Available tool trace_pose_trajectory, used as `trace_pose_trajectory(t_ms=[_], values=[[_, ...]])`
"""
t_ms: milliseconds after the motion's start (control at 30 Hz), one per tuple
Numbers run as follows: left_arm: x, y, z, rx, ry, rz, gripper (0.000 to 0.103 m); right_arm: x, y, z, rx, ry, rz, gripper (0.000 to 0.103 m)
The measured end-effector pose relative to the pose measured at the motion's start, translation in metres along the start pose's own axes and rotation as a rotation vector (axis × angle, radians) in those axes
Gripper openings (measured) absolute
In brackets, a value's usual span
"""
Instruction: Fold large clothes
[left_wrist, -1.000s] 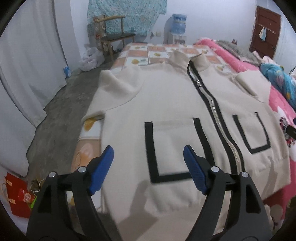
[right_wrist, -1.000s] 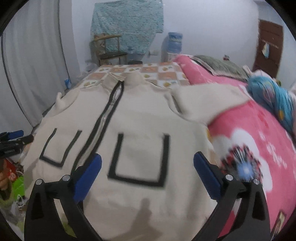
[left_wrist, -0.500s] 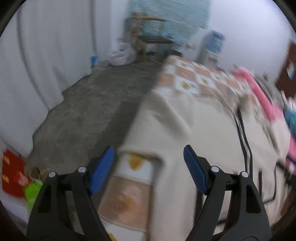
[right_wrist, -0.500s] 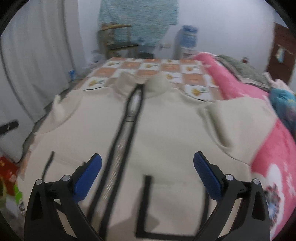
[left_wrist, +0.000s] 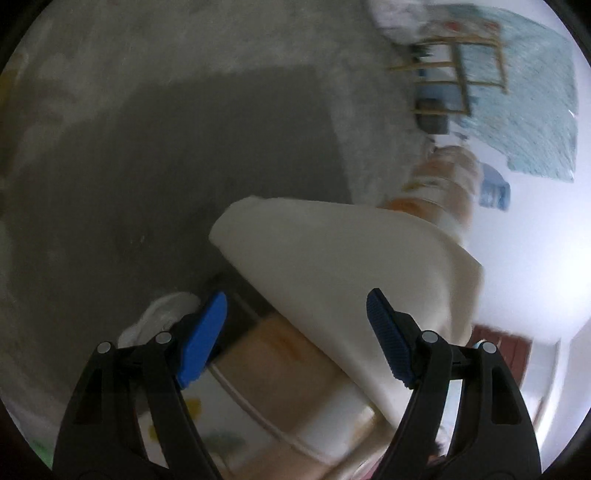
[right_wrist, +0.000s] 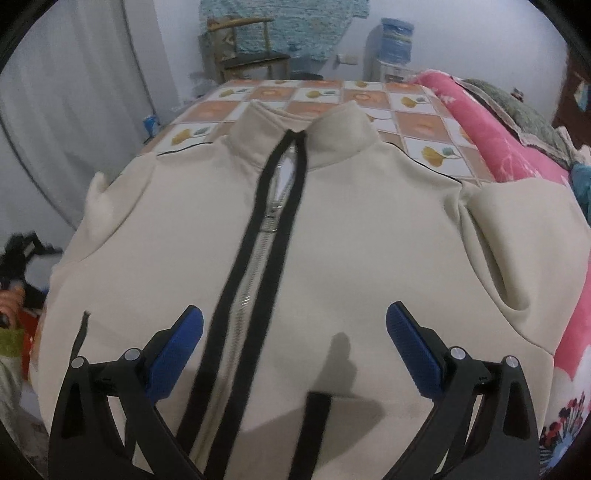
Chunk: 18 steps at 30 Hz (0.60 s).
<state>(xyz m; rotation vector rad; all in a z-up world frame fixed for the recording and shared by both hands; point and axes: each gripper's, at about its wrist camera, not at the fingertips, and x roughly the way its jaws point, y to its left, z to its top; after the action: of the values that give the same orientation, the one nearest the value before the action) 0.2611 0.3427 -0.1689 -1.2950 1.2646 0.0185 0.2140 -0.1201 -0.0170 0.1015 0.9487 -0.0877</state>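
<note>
Through my left tongs (left_wrist: 297, 317), gaping wide and gripping nothing, I am seeing grey concrete floor (left_wrist: 155, 155) at upper left and a cream sleeve (left_wrist: 332, 254) at centre, blurred.

Through my right tongs (right_wrist: 294, 332), also spread and empty, the soft cream jacket (right_wrist: 369, 258) is lying flat across the checked bedspread (right_wrist: 321, 96), its black-edged metal zipper (right_wrist: 271, 218) running down the middle. No writing is legible.

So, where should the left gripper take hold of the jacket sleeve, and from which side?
Probably at the sleeve's rounded outer end, coming from the floor side of the bed. There the cloth overhangs the edge and hangs free, so one finger can pass under it. The left gripper is open and points at it, with nothing gripped.
</note>
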Motion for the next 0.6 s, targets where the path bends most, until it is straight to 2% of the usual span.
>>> trace_pose_trajectory(t_ms=[100,133,200,267,333,400,433,467,500,567,600], values=[[0.036,0.028,0.013,-0.17,0.074,-0.164,0.075,0.009,-0.008,0.001,0.033,0.015,-0.019,0.097],[0.048,0.035,0.014,-0.222,0.078,-0.185,0.075,0.012,-0.01,0.002,0.047,0.022,-0.025,0.097],[0.066,0.043,0.017,-0.302,0.077,-0.191,0.075,0.016,-0.014,0.002,0.068,0.036,-0.027,0.097],[0.091,0.055,0.018,-0.395,0.123,-0.216,0.075,0.019,-0.019,0.003,0.096,0.045,-0.027,0.097],[0.107,0.054,0.022,-0.427,0.168,-0.208,0.074,0.021,-0.023,0.006,0.12,0.047,-0.03,0.097],[0.116,0.048,0.021,-0.418,0.178,-0.166,0.072,0.021,-0.026,0.008,0.136,0.044,-0.033,0.097],[0.115,0.045,0.02,-0.409,0.168,-0.141,0.066,0.02,-0.028,0.009,0.148,0.037,-0.032,0.097],[0.117,0.045,0.022,-0.401,0.164,-0.135,0.056,0.018,-0.03,0.01,0.157,0.029,-0.034,0.097],[0.118,0.041,0.023,-0.401,0.165,-0.145,0.05,0.016,-0.032,0.011,0.168,0.018,-0.037,0.097],[0.118,0.033,0.025,-0.397,0.166,-0.178,0.019,0.014,-0.037,0.011,0.191,0.005,-0.039,0.097],[0.116,0.03,0.026,-0.384,0.166,-0.19,0.012,0.013,-0.04,0.011,0.203,0.002,-0.04,0.097]])
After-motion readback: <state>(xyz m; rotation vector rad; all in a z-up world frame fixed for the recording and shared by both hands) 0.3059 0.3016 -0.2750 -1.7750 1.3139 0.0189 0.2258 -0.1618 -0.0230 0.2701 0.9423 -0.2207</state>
